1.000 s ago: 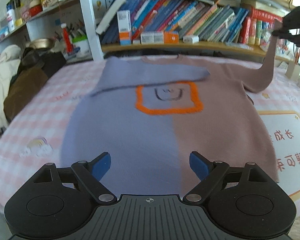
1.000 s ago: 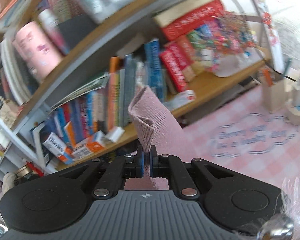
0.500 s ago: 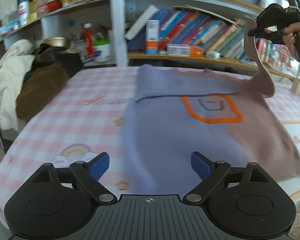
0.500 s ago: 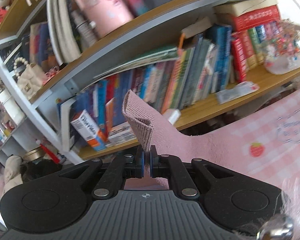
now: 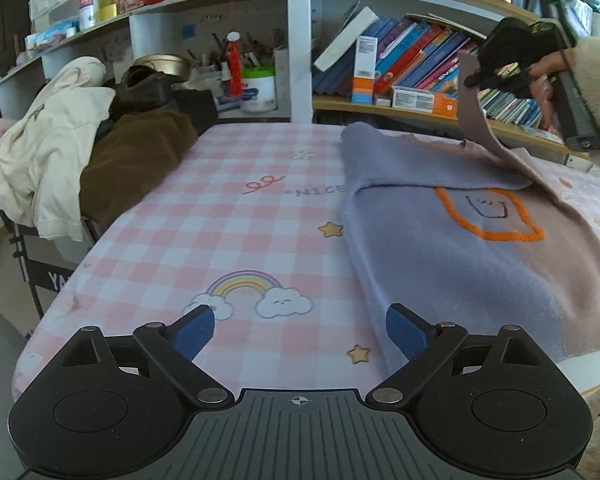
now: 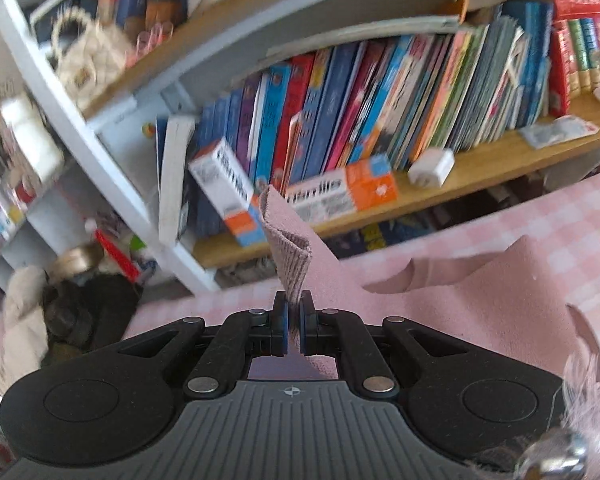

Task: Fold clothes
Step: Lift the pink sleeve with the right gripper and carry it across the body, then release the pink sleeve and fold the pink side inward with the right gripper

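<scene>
Our right gripper [image 6: 293, 330] has its blue pads pressed together on the ribbed cuff of the pink sleeve [image 6: 290, 258], which stands up folded between them and trails down to the sweater below. In the left wrist view we see that same gripper [image 5: 474, 80] raised at the upper right, with the sleeve [image 5: 480, 128] hanging from it in a curve toward the sweater's shoulder. Our left gripper [image 5: 300, 332] is spread wide with nothing between its blue fingertips [image 5: 404, 330]; it hovers over the near edge of the table, one fingertip over the sweater's side edge and the other over bare cloth. The sweater [image 5: 440, 248] lies flat on the right part of the pink checked tablecloth [image 5: 220, 220], lavender on one half and dusty pink on the other, with an orange-outlined square on the chest. Its lavender sleeve [image 5: 420, 168] is already folded across the chest. Left of the table a heap of cream and brown clothing [image 5: 80, 152] sits on a chair or stand. Behind everything runs a bookshelf [image 5: 412, 64] packed with books and boxes.
</scene>
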The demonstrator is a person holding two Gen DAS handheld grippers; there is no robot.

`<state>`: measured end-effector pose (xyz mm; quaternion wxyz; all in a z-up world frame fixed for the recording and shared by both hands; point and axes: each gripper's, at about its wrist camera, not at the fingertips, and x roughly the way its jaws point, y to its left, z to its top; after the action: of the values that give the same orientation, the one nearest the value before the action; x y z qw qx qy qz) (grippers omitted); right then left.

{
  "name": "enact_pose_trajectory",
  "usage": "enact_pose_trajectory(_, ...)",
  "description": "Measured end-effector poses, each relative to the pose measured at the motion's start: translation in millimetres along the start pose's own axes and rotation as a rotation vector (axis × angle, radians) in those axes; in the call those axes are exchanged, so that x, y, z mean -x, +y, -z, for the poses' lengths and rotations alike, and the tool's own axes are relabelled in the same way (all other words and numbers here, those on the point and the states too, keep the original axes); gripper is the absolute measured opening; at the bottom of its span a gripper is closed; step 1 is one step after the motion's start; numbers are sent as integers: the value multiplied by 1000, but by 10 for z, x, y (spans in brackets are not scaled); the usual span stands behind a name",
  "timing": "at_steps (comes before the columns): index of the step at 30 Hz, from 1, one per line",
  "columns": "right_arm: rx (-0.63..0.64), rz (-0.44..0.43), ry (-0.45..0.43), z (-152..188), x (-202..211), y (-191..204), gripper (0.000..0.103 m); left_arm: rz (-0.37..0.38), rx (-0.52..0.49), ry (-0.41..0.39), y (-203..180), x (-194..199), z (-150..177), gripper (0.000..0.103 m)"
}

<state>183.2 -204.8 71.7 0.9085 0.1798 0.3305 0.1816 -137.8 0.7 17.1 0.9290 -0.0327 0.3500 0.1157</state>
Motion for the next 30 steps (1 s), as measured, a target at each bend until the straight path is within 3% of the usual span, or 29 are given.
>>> enact_pose_trajectory(6, 53, 30, 98, 258, -319, 111, 6, -23, 32, 17, 119, 11, 44, 95)
enact_pose_trajectory(8, 87, 35, 135, 333, -398, 143, 11, -25, 38, 19, 127, 14, 53, 95)
enact_pose_trajectory(9, 102, 20, 151, 365, -411, 162, 20, -25, 38, 18, 125, 18, 56, 95)
enact_pose_trajectory(10, 117, 4, 167, 397, -422, 181, 42, -25, 38, 15, 121, 16, 48, 95)
enact_pose_trajectory(12, 138, -56, 198, 457, -411, 206, 54, -22, 37, 8, 107, 10, 25, 95)
enact_pose_trajectory(13, 144, -101, 213, 487, -388, 211, 54, -19, 34, 4, 93, 4, 9, 95)
enact_pose_trajectory(18, 232, -123, 252, 643, -123, 181, 58, 17, 14, -10, -10, -40, -53, 95)
enact_pose_trajectory(24, 284, -52, 272, 922, 335, -86, 61, 60, -1, -5, -128, -117, -81, 95)
enact_pose_trajectory(30, 246, 52, 241, 1226, 837, -464, 63, 69, -2, 15, -213, -221, -131, 95)
